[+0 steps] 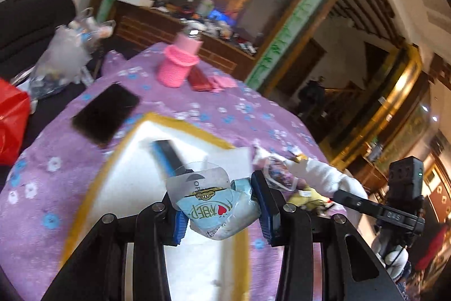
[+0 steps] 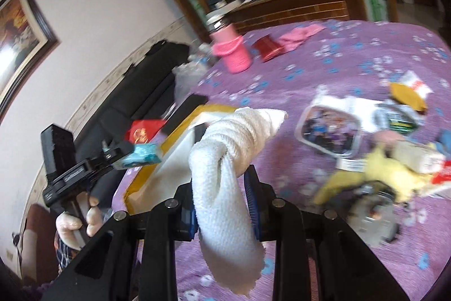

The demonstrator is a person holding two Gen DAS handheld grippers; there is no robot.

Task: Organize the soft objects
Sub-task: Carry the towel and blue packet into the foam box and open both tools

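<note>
- The black phone lies flat on the purple flowered cloth, at about ten o'clock from the left gripper; it is not soft, so my judgement is to leave it where it is.
- The white foam box with yellow-taped edges sits below the left gripper, which is pinched narrow on a light-blue tissue pack held above the box; this looks like the drop spot.
- To do this well, I would lower the pack until it is just over the box floor before letting the jaws part, so the slippery wrapper does not slide out sideways.
- The pink cup stands at twelve o'clock near the far edge, well apart from the work.
- The right gripper is clamped on a white towel, which folds over the jaws and hangs loose below them.
- The towel's trailing end could snag the box rim; carrying it in high toward ten o'clock, where the box lies, seems the safer approach.
- A yellow plush toy and a flat packet lie at two o'clock from the right gripper, not yet sorted.
</note>
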